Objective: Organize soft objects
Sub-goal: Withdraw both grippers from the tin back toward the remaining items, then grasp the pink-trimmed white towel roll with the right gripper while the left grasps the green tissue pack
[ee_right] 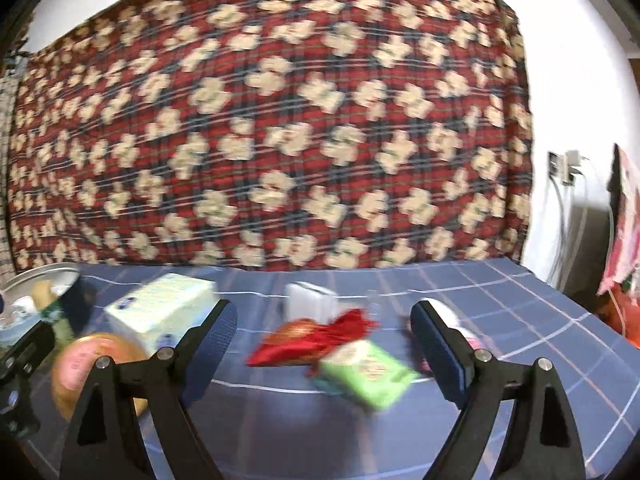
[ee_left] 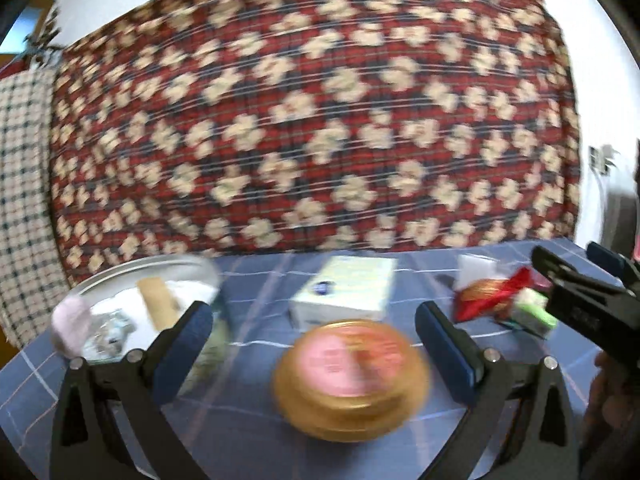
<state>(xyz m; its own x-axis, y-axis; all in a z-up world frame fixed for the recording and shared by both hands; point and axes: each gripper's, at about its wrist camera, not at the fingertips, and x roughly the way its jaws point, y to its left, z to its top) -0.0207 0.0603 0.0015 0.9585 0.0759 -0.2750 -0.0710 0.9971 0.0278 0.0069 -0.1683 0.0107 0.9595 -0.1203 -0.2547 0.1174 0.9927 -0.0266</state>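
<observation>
Blue-padded fingers of the left gripper (ee_left: 314,344) stand wide apart and hold nothing, low over the table, with a round gold tin with a pink lid (ee_left: 351,376) on the blue checked tablecloth (ee_left: 248,420) between and just ahead of them. The right gripper (ee_right: 324,344) is likewise spread open and empty, pointing level across the table; in the left wrist view it shows at the right edge (ee_left: 576,292), beside the left one. Just ahead of its fingers lies a small green packet (ee_right: 366,372), touching a red and gold pouch (ee_right: 316,336) behind it; both are motion-blurred. A white soft-looking piece (ee_right: 310,300) sits just beyond the pouch. A pale yellow-green tissue box (ee_left: 346,290) rests farther back near the middle of the table. To the left, a round metal tray (ee_left: 152,272) carries a pinkish soft item (ee_left: 72,324) at its near rim, a tan block (ee_left: 158,304) and other small things too blurred to identify. Behind the table hangs a red plaid cloth with cream flower shapes (ee_left: 320,120), and beyond it a white wall (ee_right: 560,80).
</observation>
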